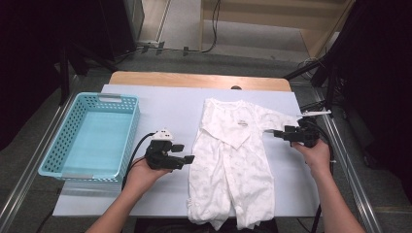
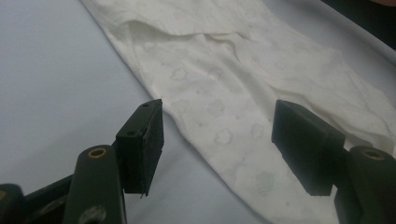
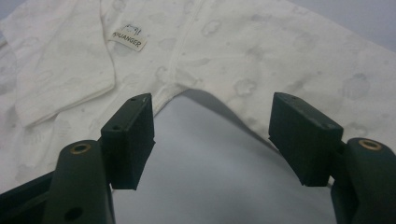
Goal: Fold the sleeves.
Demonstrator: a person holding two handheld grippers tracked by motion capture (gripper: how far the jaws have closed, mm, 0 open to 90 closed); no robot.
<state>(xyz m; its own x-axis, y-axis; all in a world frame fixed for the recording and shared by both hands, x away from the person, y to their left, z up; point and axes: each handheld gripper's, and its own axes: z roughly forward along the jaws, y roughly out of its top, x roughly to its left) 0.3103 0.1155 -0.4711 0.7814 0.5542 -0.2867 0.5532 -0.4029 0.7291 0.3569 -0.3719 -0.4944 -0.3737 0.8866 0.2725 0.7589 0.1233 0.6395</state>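
Basket [image 1: 92, 136] left of romper [image 1: 233, 160], apart; tongs probably unobstructed.

A lab: tripod legs [image 1: 311, 68] and floor cables [image 1: 214, 29].

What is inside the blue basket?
Nothing that I can see: the blue basket shows only its bare blue bottom. Its near wall hides a thin strip of the floor along that side. The white baby suit lies outside, on the table.
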